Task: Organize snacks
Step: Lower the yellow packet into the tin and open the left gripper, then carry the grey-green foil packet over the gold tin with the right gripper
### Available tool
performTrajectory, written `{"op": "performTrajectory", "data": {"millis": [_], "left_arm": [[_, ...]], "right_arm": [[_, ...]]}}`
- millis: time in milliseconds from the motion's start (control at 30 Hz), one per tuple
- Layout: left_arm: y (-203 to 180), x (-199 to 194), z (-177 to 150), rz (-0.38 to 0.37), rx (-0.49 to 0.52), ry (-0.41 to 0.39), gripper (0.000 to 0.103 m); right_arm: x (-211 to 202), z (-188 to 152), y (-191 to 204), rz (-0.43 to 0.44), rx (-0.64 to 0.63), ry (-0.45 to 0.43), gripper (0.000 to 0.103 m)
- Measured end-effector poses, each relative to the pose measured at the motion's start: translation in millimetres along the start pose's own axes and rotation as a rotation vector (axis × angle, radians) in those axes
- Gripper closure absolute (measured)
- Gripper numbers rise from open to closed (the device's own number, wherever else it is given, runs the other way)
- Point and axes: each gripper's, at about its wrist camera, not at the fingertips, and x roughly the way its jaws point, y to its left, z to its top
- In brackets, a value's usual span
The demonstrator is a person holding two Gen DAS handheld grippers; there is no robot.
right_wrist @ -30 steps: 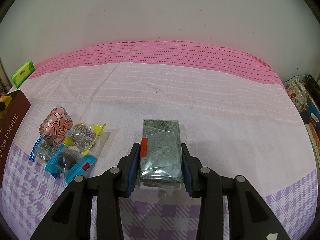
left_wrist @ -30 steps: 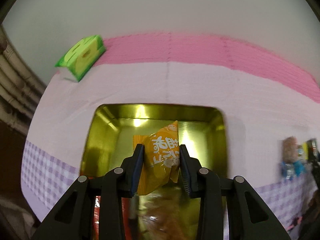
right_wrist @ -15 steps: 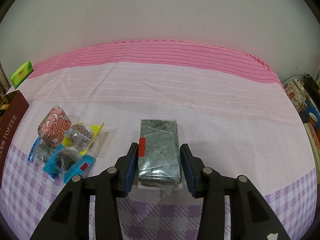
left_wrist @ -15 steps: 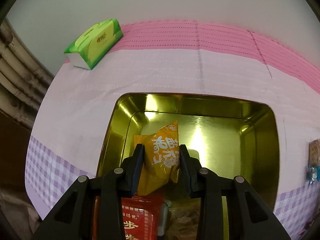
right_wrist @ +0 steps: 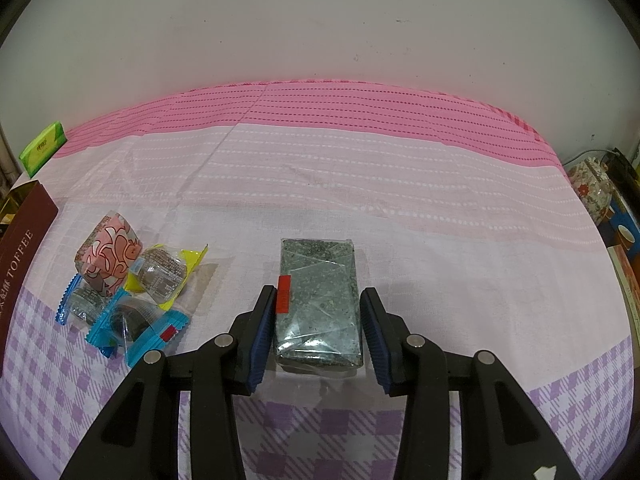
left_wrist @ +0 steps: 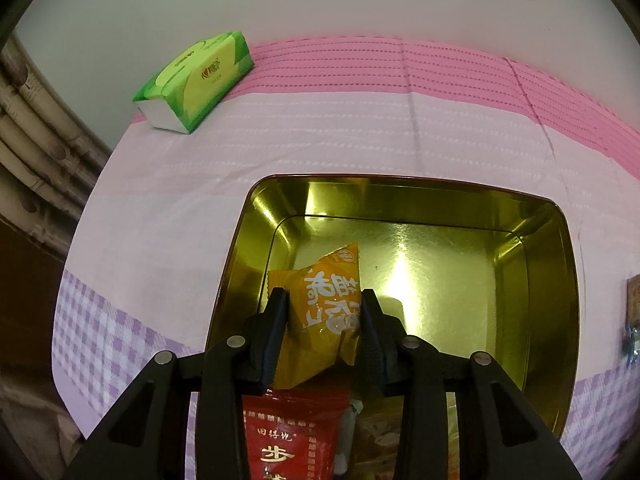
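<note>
Two grippers are working over the tablecloth (right_wrist: 360, 184). Left gripper (left_wrist: 322, 312) is pinching an orange snack packet (left_wrist: 320, 316) above the gold tin (left_wrist: 556, 280), near its left wall; the tin's right half is lying bare. Right gripper (right_wrist: 318, 322) is straddling a dark wrapped bar (right_wrist: 318, 304), fingers parted and just clear of its long edges. Wrapped candies (right_wrist: 128, 288) are lying beside a brown toffee box (right_wrist: 22, 248) at the cloth's left edge.

1 gold tin (left_wrist: 560, 280) | 1 tissue pack (left_wrist: 196, 80) | 1 dark bar (right_wrist: 318, 304) | 4 wrapped candies (right_wrist: 132, 292)
</note>
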Motion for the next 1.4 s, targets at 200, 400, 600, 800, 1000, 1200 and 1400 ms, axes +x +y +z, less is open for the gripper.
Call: {"op": "performTrajectory", "data": {"millis": [200, 400, 600, 800, 1000, 1200, 1400], "left_arm": [[1.5, -2.5, -0.5, -0.003, -0.006, 0.000, 0.064], [1.5, -14.1, -5.8, -0.036, -0.020, -0.026, 0.056], [2.8, -36.3, -18.7, -0.051, -0.025, -0.075, 0.056], [13.6, -53.2, -38.0, -0.037, -0.016, -0.101, 0.056], [22.4, -70.8, -57.2, -0.009, -0.023, -0.140, 0.056], [28.7, -81.2, -69.8, -0.004, -0.035, -0.164, 0.050], [30.7, -84.4, -79.5, 0.007, -0.022, -0.172, 0.047]], "right_arm": [[1.0, 0.2, 0.1, -0.001, -0.001, 0.000, 0.063], [1.0, 0.1, 0.3, -0.002, -0.002, 0.000, 0.063], [1.3, 0.1, 0.3, -0.002, -0.001, 0.000, 0.062], [1.0, -0.2, 1.6, -0.001, -0.001, 0.000, 0.062], [2.5, 5.3, 0.3, -0.001, 0.007, 0.046, 0.062], [8.2, 18.7, 1.0, 0.001, -0.009, 0.142, 0.060], [11.9, 29.5, 0.4, -0.015, 0.013, 0.222, 0.060]]}}
